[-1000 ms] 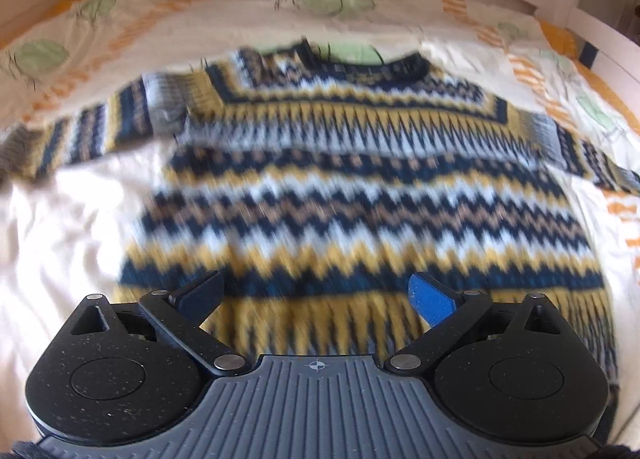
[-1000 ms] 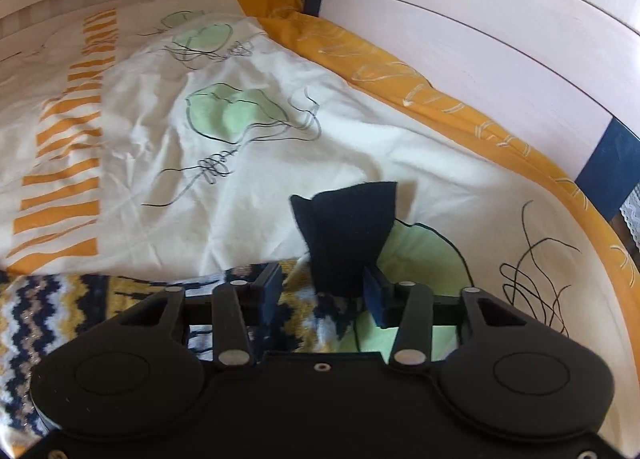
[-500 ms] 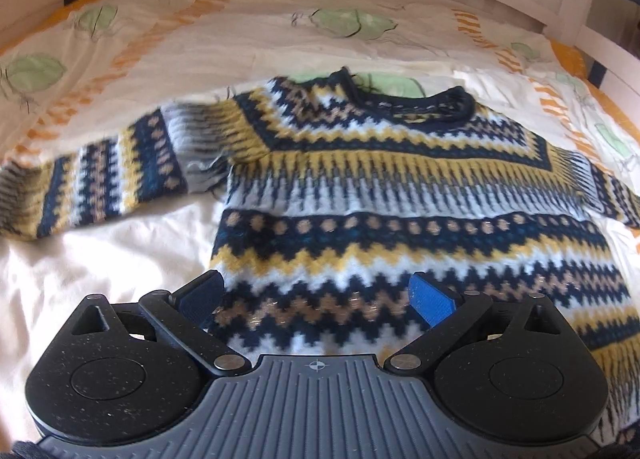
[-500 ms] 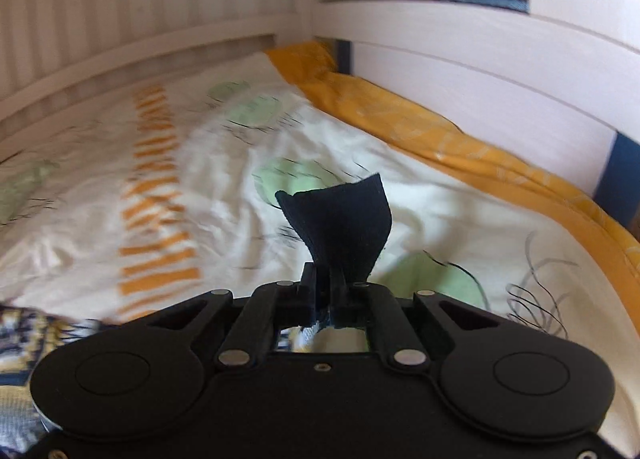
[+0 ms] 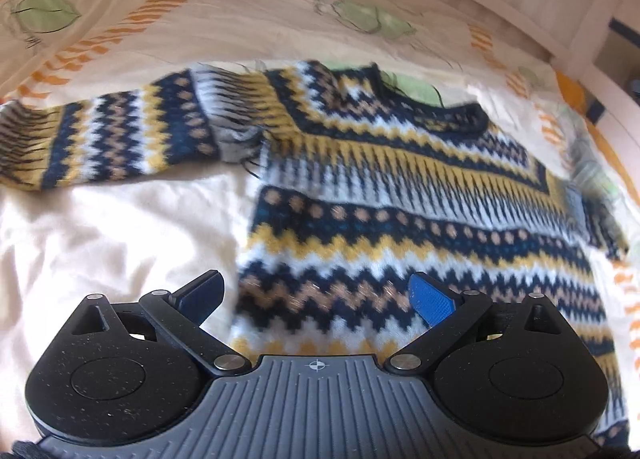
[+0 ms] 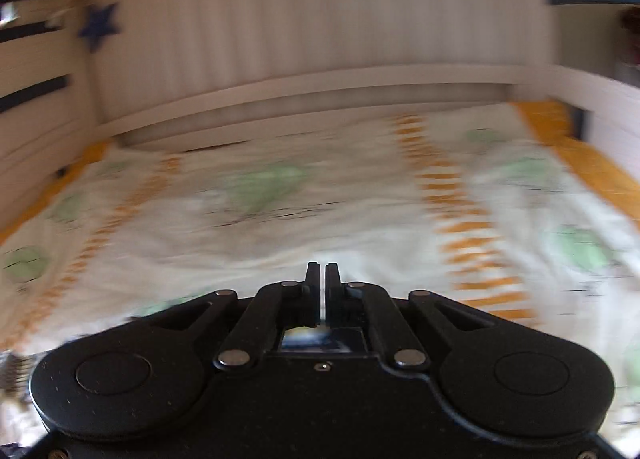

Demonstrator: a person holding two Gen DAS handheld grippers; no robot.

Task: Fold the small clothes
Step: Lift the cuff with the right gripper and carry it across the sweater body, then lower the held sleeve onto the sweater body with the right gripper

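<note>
White bed rail [image 6: 320, 87] beyond duvet [image 6: 320, 219]

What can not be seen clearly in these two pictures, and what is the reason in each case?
- Sweater, left wrist view: its hem is hidden behind the open left gripper; its right sleeve runs blurred to the picture's edge.
- Right wrist view: motion blur smears the bedsheet print and the bed frame.
- Right gripper: shut, nothing visible beyond the tips; whether cloth is pinched lower down is hidden by its own body.
- The sweater barely enters the right wrist view.
</note>
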